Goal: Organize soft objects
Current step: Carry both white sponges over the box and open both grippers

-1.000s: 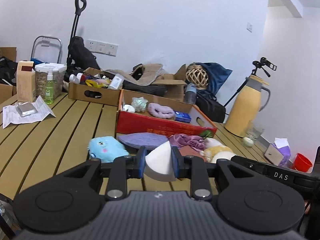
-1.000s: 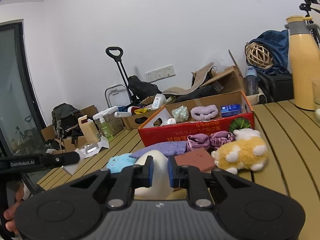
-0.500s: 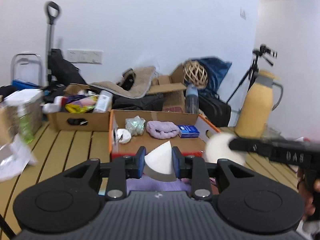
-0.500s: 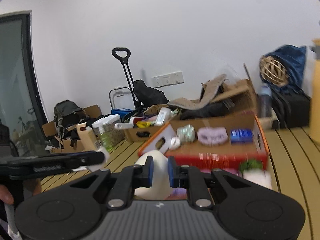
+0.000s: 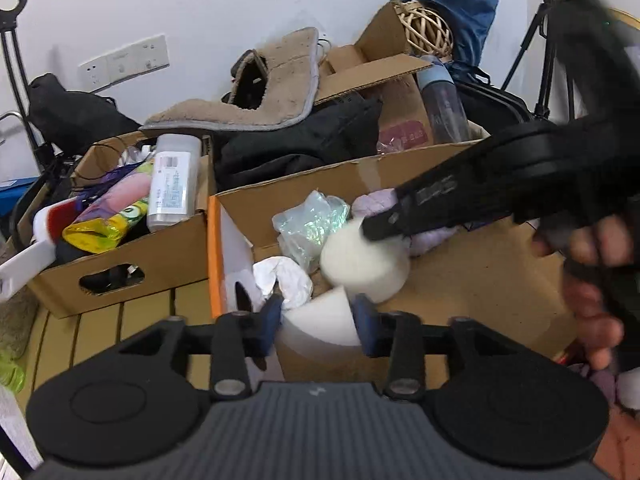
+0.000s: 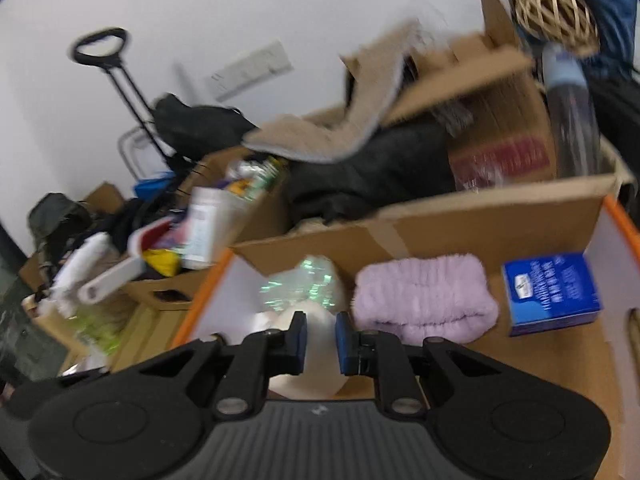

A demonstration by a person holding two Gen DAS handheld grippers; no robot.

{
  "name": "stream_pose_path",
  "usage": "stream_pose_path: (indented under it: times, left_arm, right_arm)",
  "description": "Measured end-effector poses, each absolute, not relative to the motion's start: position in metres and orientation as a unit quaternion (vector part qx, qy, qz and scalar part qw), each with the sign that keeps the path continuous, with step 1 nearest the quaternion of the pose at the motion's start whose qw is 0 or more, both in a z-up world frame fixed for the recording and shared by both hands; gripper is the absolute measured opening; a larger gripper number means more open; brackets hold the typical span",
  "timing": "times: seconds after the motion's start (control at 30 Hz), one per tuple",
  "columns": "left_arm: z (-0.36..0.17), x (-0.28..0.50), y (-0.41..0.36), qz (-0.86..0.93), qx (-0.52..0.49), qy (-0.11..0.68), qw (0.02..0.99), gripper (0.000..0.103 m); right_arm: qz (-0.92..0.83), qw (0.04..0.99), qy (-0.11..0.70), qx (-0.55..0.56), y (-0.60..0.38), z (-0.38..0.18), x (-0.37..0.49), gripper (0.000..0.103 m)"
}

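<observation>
My left gripper [image 5: 316, 322] is shut on a white wedge-shaped sponge [image 5: 320, 320] and holds it over the near left corner of the orange-edged cardboard box [image 5: 460, 280]. My right gripper [image 6: 320, 340] is shut on a cream round sponge [image 6: 316, 356], which also shows in the left wrist view [image 5: 360, 260], held low inside the same box [image 6: 440, 216]. In the box lie a lilac fuzzy headband [image 6: 424, 296], a crinkly green-tinted bag [image 5: 308, 224], a crumpled white piece [image 5: 286, 278] and a blue carton [image 6: 552, 292].
A second cardboard box [image 5: 120, 248] full of bottles and packets stands to the left on the slatted wooden table [image 5: 132, 320]. Behind are a beige fleece piece [image 5: 272, 92], black bags, a wicker ball [image 5: 428, 28] and a tripod [image 5: 548, 40].
Both grippers have moved forward from above the table's soft toys to over and into the orange-edged box, each still holding its sponge. The right gripper now crosses the left view.
</observation>
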State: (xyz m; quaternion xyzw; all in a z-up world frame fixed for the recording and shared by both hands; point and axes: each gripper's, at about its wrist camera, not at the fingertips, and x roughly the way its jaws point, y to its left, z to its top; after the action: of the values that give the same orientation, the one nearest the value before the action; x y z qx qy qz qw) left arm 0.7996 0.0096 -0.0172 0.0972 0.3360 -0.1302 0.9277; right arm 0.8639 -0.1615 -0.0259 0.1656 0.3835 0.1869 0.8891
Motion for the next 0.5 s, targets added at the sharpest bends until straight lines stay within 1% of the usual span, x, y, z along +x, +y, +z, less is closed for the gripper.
stream_pose_path:
  times: [0.03,0.07,0.13,0.17,0.2,0.37,0.5]
  left_arm:
    - [-0.018,0.799,0.011,-0.131,0.096,0.331,0.930,0.059]
    - [-0.019,0.797,0.012,-0.138,0.096,0.328,0.930,0.060]
    - [-0.019,0.794,0.017,-0.149,0.094,0.326,0.929,0.060]
    - [-0.017,0.794,0.020,-0.146,0.090,0.327,0.929,0.060]
    - [-0.015,0.792,0.022,-0.141,0.085,0.330,0.930,0.059]
    - [0.031,0.763,0.040,-0.124,0.052,0.309,0.942,0.059]
    - [0.080,0.718,0.054,-0.123,0.028,0.274,0.953,0.063]
  right_arm:
    - [0.183,0.883,0.397,0.173,-0.159,-0.034,0.871,0.021]
    - [0.180,0.876,0.409,0.179,-0.158,-0.041,0.875,0.024]
    - [0.191,0.863,0.429,0.186,-0.157,-0.051,0.879,0.035]
    - [0.195,0.859,0.432,0.193,-0.158,-0.052,0.878,0.048]
    - [0.199,0.857,0.431,0.200,-0.159,-0.050,0.876,0.057]
    - [0.193,0.875,0.401,0.193,-0.172,-0.011,0.854,0.057]
    - [0.204,0.891,0.369,0.168,-0.194,0.043,0.806,0.057]
